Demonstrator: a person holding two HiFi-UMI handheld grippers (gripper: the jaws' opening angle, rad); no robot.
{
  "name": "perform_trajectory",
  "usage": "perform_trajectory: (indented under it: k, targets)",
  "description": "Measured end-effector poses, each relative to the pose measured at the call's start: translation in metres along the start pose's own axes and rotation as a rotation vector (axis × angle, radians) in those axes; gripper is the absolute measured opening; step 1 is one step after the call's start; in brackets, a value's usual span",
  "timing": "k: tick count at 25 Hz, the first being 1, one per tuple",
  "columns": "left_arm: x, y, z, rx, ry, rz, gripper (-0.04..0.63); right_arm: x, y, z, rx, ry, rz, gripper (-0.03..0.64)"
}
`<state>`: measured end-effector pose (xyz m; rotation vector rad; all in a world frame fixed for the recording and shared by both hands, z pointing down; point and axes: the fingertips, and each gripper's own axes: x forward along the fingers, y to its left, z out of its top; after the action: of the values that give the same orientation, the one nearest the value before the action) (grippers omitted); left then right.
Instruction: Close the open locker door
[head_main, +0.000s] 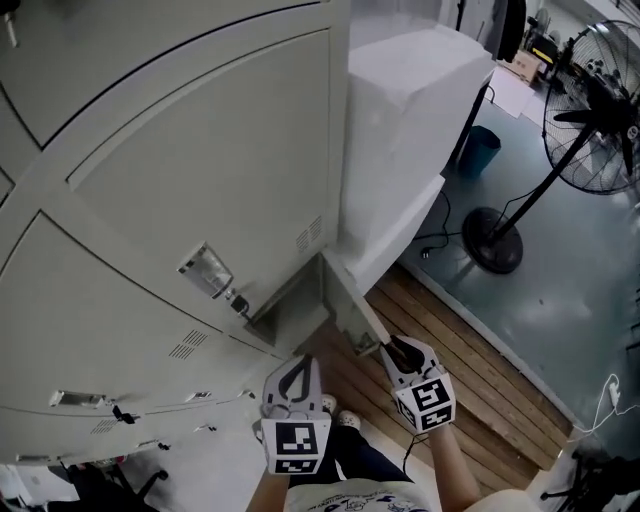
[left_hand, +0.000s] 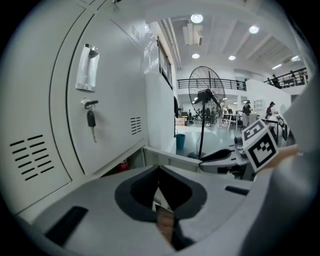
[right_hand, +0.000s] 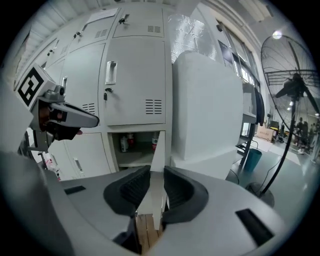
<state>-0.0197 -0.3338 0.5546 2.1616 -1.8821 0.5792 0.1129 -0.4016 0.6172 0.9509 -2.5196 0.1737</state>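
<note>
Two claws work low before the grey lockers (head_main: 150, 200). The right gripper (head_main: 388, 350) is clamped on the near, free edge of the open locker door (head_main: 352, 308), at the bank's bottom right. The door stands swung out towards the person, its long axis upright. The right gripper view meets the door (right_hand: 159, 150) edge-on and alone shows bottles (right_hand: 124, 144) inside the compartment. The left gripper (head_main: 298, 364) hangs just left, pads together on nothing. Only its own view shows a key (left_hand: 91, 120) hanging in a closed door's lock.

wood plank floor (head_main: 470, 360) | grey floor (head_main: 560, 300) beyond | pedestal fan (head_main: 595, 120) rt | teal bin (head_main: 481, 150) | ceiling lights (left_hand: 196, 18) on
</note>
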Motion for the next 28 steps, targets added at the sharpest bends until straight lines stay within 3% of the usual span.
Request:
perform_trajectory:
  k: [17,28]
  targets:
    - [-0.095,0.056,-0.04,-0.112,0.018,0.262,0.003,0.025,0.099,0.015,-0.067,-0.011,0.178,0.112]
    - [-0.125,0.1,-0.059,-0.158,0.006,0.311,0.003,0.065,0.158,0.035,-0.133,-0.01,0.218,0.095]
